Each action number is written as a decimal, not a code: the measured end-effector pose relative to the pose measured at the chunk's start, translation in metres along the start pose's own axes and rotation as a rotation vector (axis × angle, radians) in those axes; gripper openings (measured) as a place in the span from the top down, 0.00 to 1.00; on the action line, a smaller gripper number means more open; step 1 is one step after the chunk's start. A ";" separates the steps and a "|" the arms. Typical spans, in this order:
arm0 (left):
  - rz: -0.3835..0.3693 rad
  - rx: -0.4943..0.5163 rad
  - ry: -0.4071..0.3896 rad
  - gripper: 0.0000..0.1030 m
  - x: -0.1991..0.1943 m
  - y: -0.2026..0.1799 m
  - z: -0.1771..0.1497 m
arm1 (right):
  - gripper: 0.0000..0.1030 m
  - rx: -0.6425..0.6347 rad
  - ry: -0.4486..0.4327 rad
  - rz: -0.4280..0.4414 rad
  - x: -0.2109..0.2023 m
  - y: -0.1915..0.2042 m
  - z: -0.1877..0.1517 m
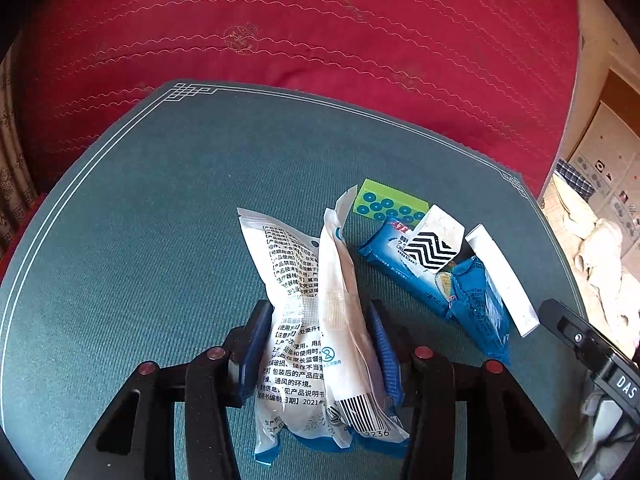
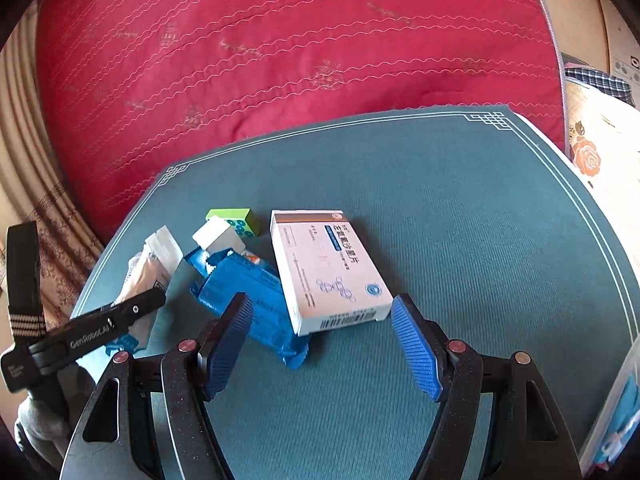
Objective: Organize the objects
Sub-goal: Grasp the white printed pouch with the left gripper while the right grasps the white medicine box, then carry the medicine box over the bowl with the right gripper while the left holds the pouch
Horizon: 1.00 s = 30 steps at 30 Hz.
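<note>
On the teal mat (image 1: 160, 208), which lies over a red quilt (image 1: 320, 32), the left gripper (image 1: 320, 344) is clamped on a white pouch (image 1: 304, 320) printed with black text and a barcode, its blue pads pressing the crumpled plastic from both sides. Just right of the pouch lies a blue biscuit pack (image 1: 472, 296), with a green block (image 1: 384, 202) dotted in blue behind it and a small white cube (image 2: 218, 236) resting on the pack's far end. A white box (image 2: 328, 268) leans on the pack's right side. The right gripper (image 2: 320, 344) hangs over the mat just short of the box, its jaws wide with nothing between them, the box's near corner lying just ahead of the gap.
</note>
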<state>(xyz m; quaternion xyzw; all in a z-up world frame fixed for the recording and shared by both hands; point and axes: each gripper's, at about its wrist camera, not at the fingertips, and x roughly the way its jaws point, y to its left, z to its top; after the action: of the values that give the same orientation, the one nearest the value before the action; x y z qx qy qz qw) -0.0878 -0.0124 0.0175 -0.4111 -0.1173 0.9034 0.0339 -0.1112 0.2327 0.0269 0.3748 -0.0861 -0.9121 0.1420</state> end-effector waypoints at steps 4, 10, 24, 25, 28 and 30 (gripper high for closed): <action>-0.012 -0.001 0.007 0.50 0.002 0.001 0.000 | 0.27 -0.007 0.034 0.006 0.024 -0.001 0.011; -0.024 0.001 0.009 0.50 0.003 0.001 0.000 | 0.27 0.002 0.075 0.000 0.049 -0.008 0.015; -0.050 0.016 0.001 0.50 -0.002 -0.005 -0.003 | 0.36 0.026 0.066 -0.080 0.048 -0.012 0.008; -0.053 0.018 -0.001 0.50 -0.002 -0.006 -0.003 | 0.37 0.033 0.063 -0.084 0.045 -0.013 0.006; -0.070 0.027 -0.007 0.50 -0.006 -0.009 -0.003 | 0.38 0.050 0.054 -0.098 0.036 -0.015 0.000; -0.082 0.035 -0.013 0.50 -0.008 -0.011 -0.003 | 0.38 0.050 0.039 -0.107 0.027 -0.014 -0.004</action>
<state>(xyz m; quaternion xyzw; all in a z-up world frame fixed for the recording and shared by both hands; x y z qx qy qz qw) -0.0804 -0.0027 0.0241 -0.3994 -0.1185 0.9058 0.0773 -0.1294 0.2371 0.0022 0.4001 -0.0860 -0.9084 0.0855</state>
